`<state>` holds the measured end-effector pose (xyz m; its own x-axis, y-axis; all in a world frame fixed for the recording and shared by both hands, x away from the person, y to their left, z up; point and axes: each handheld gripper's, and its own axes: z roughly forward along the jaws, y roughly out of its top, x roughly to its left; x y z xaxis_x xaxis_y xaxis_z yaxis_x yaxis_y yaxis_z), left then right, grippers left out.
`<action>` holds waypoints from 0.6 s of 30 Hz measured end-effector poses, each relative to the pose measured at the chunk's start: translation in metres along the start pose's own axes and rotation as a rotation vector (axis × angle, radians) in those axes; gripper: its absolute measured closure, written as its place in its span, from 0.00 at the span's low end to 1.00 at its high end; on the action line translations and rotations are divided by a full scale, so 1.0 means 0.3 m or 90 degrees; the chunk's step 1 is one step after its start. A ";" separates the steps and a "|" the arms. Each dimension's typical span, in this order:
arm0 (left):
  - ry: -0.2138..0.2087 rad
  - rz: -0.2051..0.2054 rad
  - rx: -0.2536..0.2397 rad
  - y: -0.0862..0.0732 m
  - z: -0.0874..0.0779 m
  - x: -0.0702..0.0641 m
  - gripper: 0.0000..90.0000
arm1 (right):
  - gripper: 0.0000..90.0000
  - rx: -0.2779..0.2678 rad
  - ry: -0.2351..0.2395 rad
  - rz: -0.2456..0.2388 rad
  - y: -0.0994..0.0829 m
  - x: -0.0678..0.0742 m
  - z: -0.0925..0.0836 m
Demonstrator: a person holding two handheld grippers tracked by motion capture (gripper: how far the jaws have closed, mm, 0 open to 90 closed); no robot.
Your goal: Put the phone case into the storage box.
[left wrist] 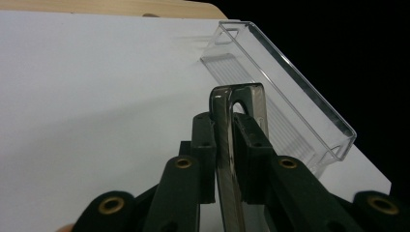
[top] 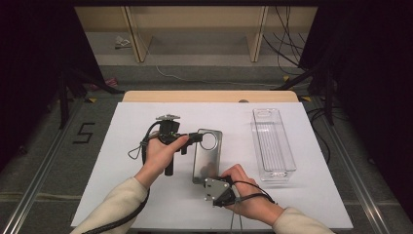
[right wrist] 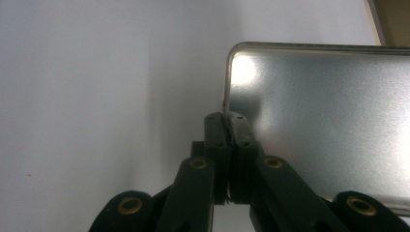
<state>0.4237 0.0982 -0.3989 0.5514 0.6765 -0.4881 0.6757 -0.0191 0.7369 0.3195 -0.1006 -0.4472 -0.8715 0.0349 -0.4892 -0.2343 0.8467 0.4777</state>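
Observation:
A flat silvery metal plate (top: pixel 207 161) with rounded corners and a round hole near its far end is near the middle of the white sheet. My left gripper (top: pixel 197 137) comes in from the left and is shut on the plate's far end beside the hole. In the left gripper view the plate (left wrist: pixel 225 145) stands edge-on between the two pads of that gripper (left wrist: pixel 225 121). My right gripper (top: pixel 214 181) is at the plate's near end. In the right gripper view its jaws (right wrist: pixel 227 118) are shut on the left edge of the plate (right wrist: pixel 329 121), just below a rounded corner.
A clear, long plastic bin (top: pixel 272 141) lies lengthwise on the right side of the white sheet (top: pixel 146 195), also seen past the left jaws (left wrist: pixel 290 87). The wooden table edge (top: pixel 209 96) runs along the back. Dark floor and cables lie beyond.

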 end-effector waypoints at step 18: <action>0.002 0.047 -0.036 -0.007 -0.015 -0.018 0.91 | 0.75 -0.027 -0.018 0.052 -0.009 -0.022 -0.002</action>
<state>0.4171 0.0980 -0.3955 0.5966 0.6772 -0.4306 0.6049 -0.0270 0.7958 0.3256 -0.1033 -0.4448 -0.8760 0.1183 -0.4676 -0.1816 0.8173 0.5469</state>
